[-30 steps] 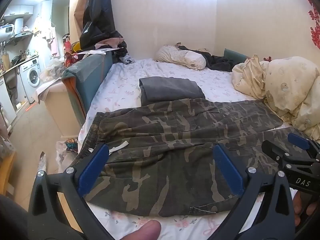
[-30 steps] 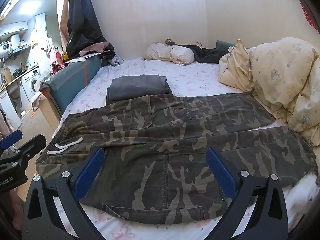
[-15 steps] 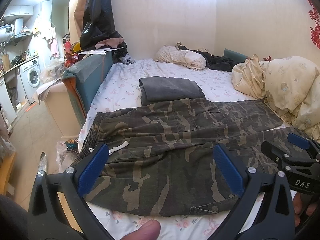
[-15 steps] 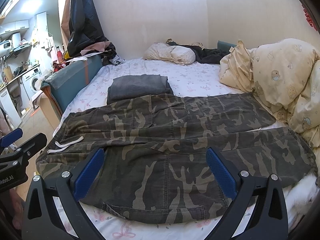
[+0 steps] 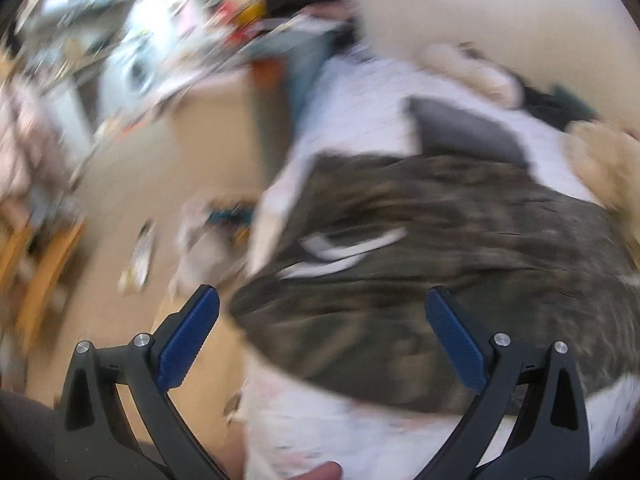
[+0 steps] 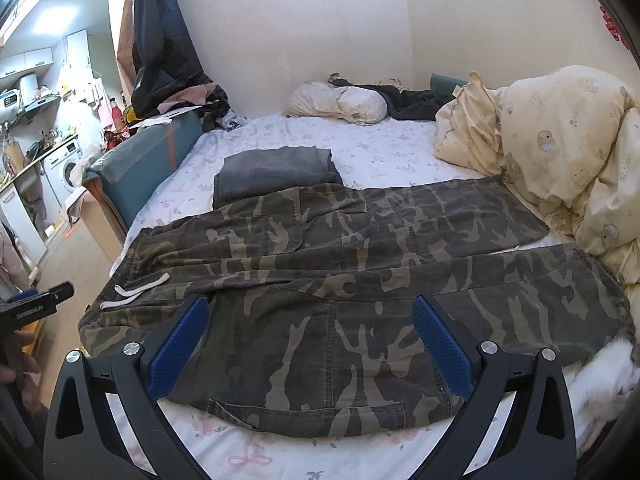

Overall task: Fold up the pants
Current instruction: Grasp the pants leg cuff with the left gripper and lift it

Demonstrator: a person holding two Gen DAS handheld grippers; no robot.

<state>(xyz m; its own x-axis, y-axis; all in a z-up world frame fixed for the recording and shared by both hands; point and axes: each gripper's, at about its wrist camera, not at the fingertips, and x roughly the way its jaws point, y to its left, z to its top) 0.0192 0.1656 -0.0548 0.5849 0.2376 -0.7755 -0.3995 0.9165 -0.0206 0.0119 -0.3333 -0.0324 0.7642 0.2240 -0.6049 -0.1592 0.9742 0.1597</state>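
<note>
Camouflage pants (image 6: 344, 280) spread flat across the bed (image 6: 360, 152), waistband toward its left edge, just in front of folded grey cloth (image 6: 276, 170). Right tool (image 6: 308, 340) spread wide above near leg, gripping nothing. Left tool (image 5: 320, 340) likewise wide apart over waistband corner, view blurred.

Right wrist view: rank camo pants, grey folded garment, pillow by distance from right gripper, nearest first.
From the right gripper:
1. Camo pants, spread directly under the fingers.
2. Grey folded garment, mid-bed, left of centre.
3. Pillow, far end by the wall.
</note>
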